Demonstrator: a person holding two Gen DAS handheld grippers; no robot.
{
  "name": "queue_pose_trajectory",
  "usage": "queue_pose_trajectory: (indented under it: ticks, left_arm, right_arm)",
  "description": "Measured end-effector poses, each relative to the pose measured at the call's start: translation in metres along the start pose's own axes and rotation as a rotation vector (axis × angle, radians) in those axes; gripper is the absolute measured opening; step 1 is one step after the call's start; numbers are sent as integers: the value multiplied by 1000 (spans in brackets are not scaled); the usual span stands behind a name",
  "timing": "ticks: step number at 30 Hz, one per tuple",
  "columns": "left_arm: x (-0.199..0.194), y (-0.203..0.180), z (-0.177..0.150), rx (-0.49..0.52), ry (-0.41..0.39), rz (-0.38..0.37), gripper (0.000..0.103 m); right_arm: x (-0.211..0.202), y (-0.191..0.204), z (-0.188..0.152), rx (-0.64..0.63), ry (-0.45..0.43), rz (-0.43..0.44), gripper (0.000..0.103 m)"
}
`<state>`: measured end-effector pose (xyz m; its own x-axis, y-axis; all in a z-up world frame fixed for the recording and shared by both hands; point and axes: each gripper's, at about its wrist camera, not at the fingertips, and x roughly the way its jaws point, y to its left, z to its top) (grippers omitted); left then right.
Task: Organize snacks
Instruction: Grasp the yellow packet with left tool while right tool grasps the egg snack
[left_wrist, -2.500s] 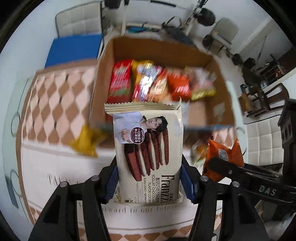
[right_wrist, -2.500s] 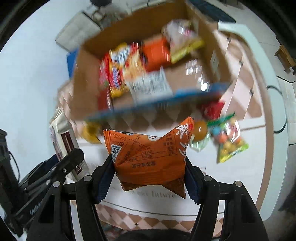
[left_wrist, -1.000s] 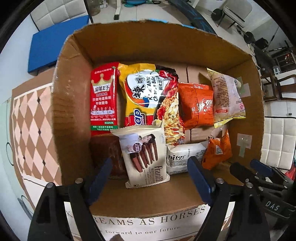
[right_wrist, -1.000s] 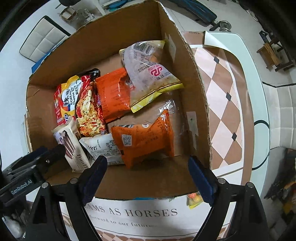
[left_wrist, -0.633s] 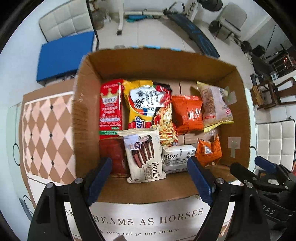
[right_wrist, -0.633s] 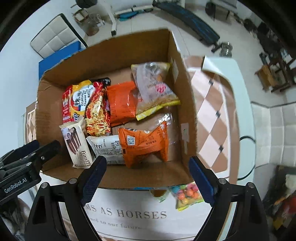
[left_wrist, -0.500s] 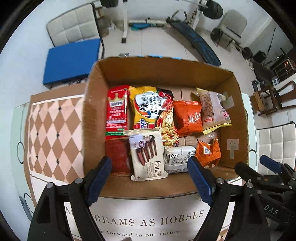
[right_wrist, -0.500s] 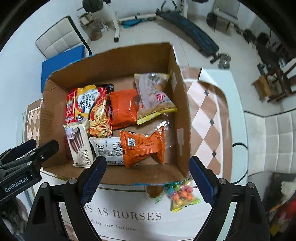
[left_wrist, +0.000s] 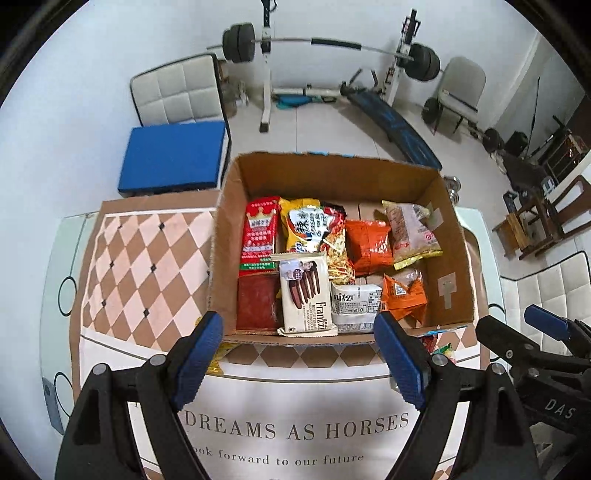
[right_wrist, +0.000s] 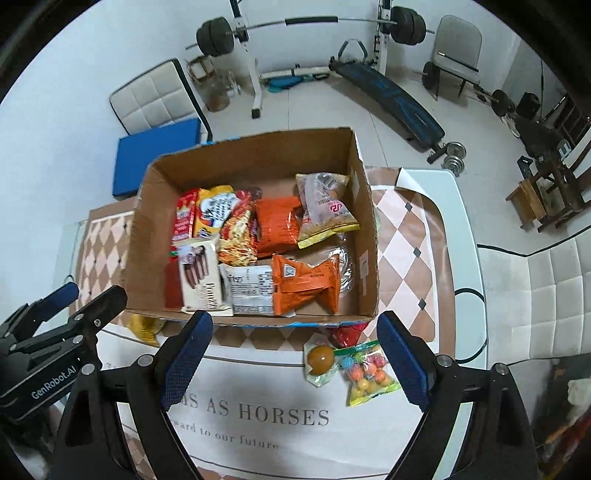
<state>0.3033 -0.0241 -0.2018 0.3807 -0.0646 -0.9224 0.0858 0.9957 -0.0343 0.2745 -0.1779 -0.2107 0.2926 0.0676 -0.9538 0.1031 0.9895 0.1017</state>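
Observation:
A cardboard box (left_wrist: 452, 258) stands on the table and holds several snack packs. The white Franzzi cookie pack (left_wrist: 304, 295) lies at its front, and the orange pack (left_wrist: 404, 297) lies at the front right. The box (right_wrist: 369, 236), cookie pack (right_wrist: 201, 278) and orange pack (right_wrist: 306, 282) also show in the right wrist view. My left gripper (left_wrist: 301, 354) is open and empty, above the table in front of the box. My right gripper (right_wrist: 293, 354) is open and empty, also in front of the box. A candy bag (right_wrist: 367, 373), a round sweet (right_wrist: 319, 360), a red pack (right_wrist: 345, 334) and a yellow pack (right_wrist: 146, 326) lie on the table by the box front.
The table has a checkered cloth (left_wrist: 147, 266) and a white runner with lettering (left_wrist: 295, 428). Behind it are a blue mat (left_wrist: 171, 158), a white chair (left_wrist: 177, 96) and a barbell rack (left_wrist: 325, 48). The right gripper shows at the left view's right edge (left_wrist: 535, 354).
Both grippers let go of the cookie pack and the orange pack inside the box, then pulled back and up. The box now looks smaller and farther.

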Motion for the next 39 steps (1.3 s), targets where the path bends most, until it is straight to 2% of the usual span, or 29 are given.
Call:
queue_pose_trajectory:
  ticks: [3,4,6,9,12,15,19,22,24,26,28,33,35,37,39]
  left_arm:
    - [-13,2,-5,-8,-43,0,84]
    - [-15,2,-7,-9,-45,-5,94]
    - [-15,5,-11,-21,-37,-39,103]
    - [-7,6,-21,-33,-20,-50,103]
    - [11,6,-35,-37,19,-39,103]
    - [36,16,-56,-65,63,10,103]
    - [77,42,-83,-160,167,55,103]
    - [93,60,-97,-202,185,86,103]
    - [100,70,-102,-211,189,116,103]
    - [107,79,-106,-216,202,134,103]
    - [110,85,-106,-214,209,144,103]
    - [117,103,-103,-196,217,159,103]
    - [121,109,-101,-179,221,167,103]
    - [123,114,-101,-162,228,173,103]
    - [128,120,-100,-137,239,168,103]
  right_arm:
    - [-15,-1,-7,0,-27,25,93]
    - [-17,-3,-10,6,-27,33,97]
    - [-17,-11,-16,31,-18,50,98]
    - [-8,-26,-28,73,3,53,98]
    - [20,-45,-44,131,63,62,98]
    - [63,-57,-63,177,146,74,98]
    - [124,-72,-83,285,229,107,97]
    - [156,-77,-90,344,252,115,93]
    - [167,-75,-92,352,243,84,94]
    - [167,-68,-86,319,204,50,89]
    - [176,-61,-82,319,236,45,83]
    - [187,-41,-82,263,263,-18,80]
    - [194,-35,-86,261,293,-17,64]
    - [205,-32,-96,260,326,-27,56]
    - [204,-29,-101,240,297,-53,50]
